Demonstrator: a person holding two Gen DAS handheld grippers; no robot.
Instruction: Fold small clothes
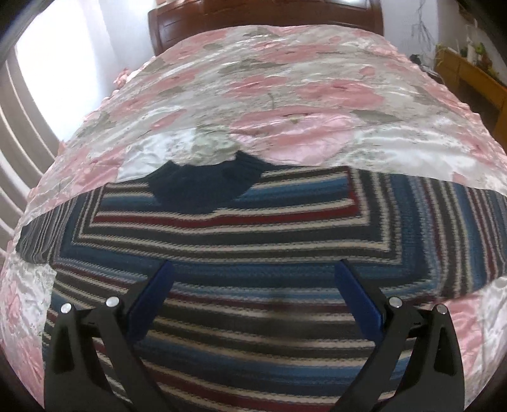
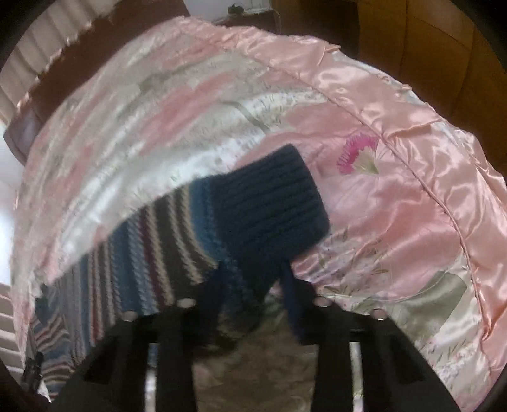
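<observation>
Left wrist: sweater (image 1: 253,253) flat on bedspread (image 1: 285,95), collar at 12 o'clock; left gripper (image 1: 253,279) spread, empty. Right gripper (image 2: 253,272) apparently pinching cuff (image 2: 269,206), likely for sleeve fold.

My left wrist camera looks low across the striped sweater (image 1: 253,241) toward the headboard (image 1: 263,19); my right sits close over its sleeve cuff (image 2: 272,202). Both share the sweater and the satin bedspread (image 1: 285,95).
</observation>
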